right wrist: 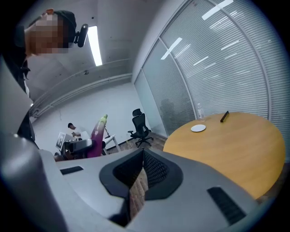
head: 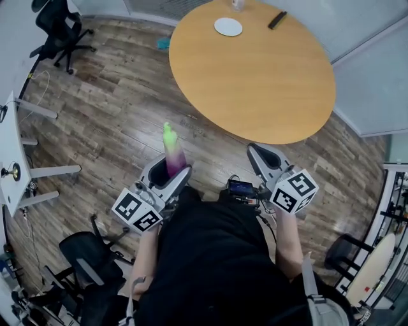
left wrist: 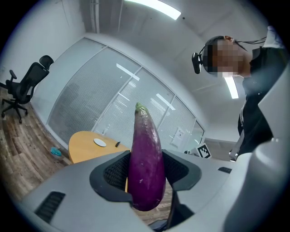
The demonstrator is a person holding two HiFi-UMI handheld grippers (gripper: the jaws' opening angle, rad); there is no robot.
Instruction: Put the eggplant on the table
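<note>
Mid-carry: left tongs (left wrist: 145, 174) pinch the long purple eggplant (left wrist: 146, 154) upright; right tongs (right wrist: 141, 171) are pressed together, empty. Next, the eggplant likely needs lowering onto the round wooden table (head: 255, 83) ahead.

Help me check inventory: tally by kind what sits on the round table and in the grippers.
Eggplant, in the left gripper: 1
White plate: 1
Black bar-shaped item: 1
Clear bottle: 1
Total: 4
</note>
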